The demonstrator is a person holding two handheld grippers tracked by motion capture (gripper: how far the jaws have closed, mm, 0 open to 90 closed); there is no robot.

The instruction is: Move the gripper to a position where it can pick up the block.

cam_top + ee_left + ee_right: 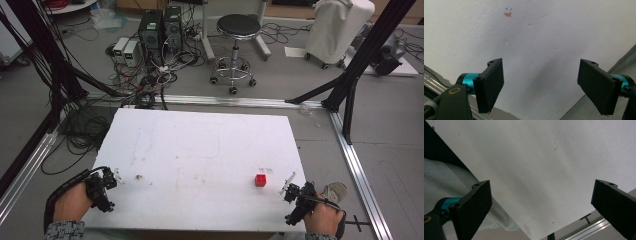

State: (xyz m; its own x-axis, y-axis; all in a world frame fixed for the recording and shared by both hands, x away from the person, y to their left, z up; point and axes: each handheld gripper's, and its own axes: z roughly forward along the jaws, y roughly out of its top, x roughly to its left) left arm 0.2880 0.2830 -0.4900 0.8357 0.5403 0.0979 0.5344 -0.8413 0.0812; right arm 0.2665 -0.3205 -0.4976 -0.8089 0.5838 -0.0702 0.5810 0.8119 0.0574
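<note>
A flat white rectangular board [200, 150] for a table top, scuffed with faint pencil lines and a small brownish stain [138, 177] near the left side. Around it a grey floor, black frame struts [370, 45] rising at both sides, silver aluminium rails [357, 165] along the edges. Farther back: a round black stool on a chrome wheeled base [236, 40], two black computer towers [160, 27] amid tangled cables, a white-draped wheeled unit [337, 30] at upper right.

No containers on the board — just a small red cube [260, 180], low on the right side, resting on the surface, near the right gripper but apart from it.

Left gripper [107, 182] held at the board's lower left edge by the person's left hand [72, 202]; in the left gripper view [541, 85], black jaws spread wide over bare white surface, nothing between them, a small orange-and-blue mark [508, 13] farther ahead.

Right gripper [289, 186] at the lower right corner, gripped by the right hand [322, 217]; in the right gripper view [541, 207], jaws likewise well apart — empty, hovering above the board's edge, pale cloth [444, 187] to the left.
</note>
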